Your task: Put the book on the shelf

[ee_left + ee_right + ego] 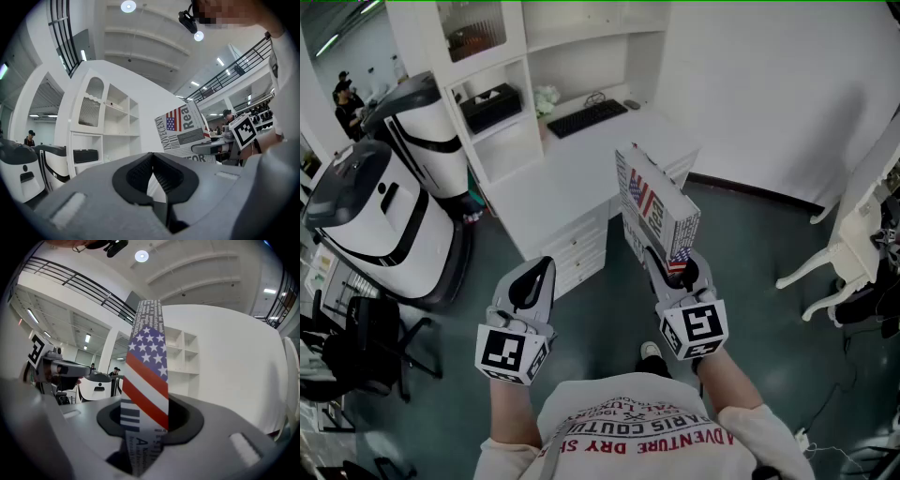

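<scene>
1. We find the right gripper (pixel 671 269) clamped on the lower edge of the book (pixel 656 202). Its own view shows the flag-printed cover standing between both jaws, with the pads pressed on it.
2. The book is held upright in the air near the front corner of the white desk (pixel 572 183). It is well apart from the white shelf unit (pixel 511 141).
3. The left gripper (pixel 534 281) has its jaws together with nothing between them. It hangs beside the right gripper and does not touch the book.
4. The shelf unit stands at the back of the desk. A black keyboard (pixel 586 117) lies on the desktop, and a black box (pixel 492 105) sits in one shelf compartment.
5. Two white-and-black machines (pixel 384 216) stand left of the desk, and a white chair (pixel 848 234) stands at the right.
</scene>
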A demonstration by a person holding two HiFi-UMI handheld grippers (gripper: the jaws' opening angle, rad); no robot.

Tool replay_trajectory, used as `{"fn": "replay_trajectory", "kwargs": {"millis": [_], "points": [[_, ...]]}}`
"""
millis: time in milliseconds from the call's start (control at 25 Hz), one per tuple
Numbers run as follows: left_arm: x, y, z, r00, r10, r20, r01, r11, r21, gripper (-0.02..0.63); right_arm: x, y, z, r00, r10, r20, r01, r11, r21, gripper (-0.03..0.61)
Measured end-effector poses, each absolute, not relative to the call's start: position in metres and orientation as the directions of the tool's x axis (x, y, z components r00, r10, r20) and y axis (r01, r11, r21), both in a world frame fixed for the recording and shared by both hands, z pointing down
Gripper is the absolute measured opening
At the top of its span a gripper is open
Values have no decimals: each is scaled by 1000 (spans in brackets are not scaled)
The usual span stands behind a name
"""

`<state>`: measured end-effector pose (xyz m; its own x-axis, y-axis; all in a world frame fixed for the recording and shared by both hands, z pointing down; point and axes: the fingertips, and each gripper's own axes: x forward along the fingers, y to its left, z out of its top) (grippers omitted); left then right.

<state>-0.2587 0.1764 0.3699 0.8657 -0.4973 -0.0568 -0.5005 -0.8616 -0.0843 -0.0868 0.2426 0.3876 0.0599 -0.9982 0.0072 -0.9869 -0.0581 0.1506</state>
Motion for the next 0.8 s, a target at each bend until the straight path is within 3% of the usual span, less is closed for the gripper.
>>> {"fn": "replay_trajectory", "kwargs": {"millis": [800], "points": [[-239, 137, 386, 863, -504, -40, -505, -861, -57, 5, -66, 203, 397, 54, -999, -7, -990, -54, 129, 152]]}}
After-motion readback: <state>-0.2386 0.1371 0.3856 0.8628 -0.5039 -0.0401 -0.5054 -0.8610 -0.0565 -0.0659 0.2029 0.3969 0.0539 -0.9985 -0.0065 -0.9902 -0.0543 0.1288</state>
